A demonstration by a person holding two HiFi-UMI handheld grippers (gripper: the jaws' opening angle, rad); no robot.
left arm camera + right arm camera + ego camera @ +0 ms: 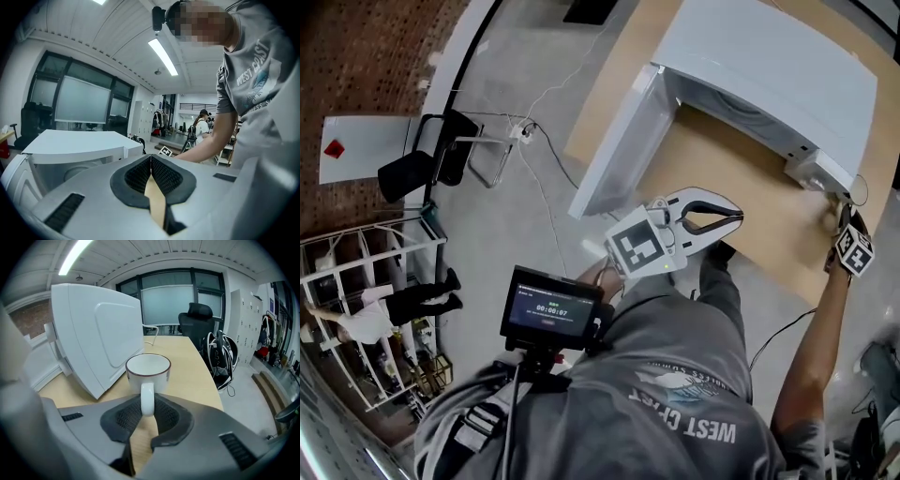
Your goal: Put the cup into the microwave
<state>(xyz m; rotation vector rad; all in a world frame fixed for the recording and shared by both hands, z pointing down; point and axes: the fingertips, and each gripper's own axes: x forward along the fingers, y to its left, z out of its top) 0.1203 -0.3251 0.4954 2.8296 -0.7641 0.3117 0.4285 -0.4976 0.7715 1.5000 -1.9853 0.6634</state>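
The cup (148,369) stands upright on the tabletop (199,376) just beside the microwave (93,333); our right gripper (147,404) grasps its handle (147,397); our left gripper (151,161) is clenched on nothing; we judge the cup stiff, glazed, breakable, apt to swing from that handle.

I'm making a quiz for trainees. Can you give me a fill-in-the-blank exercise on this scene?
1. The right gripper grips the cup by its ____.
2. The door of the microwave stands ____.
3. The left gripper is shut, with ____ between its jaws.
Missing words: handle; open; nothing.
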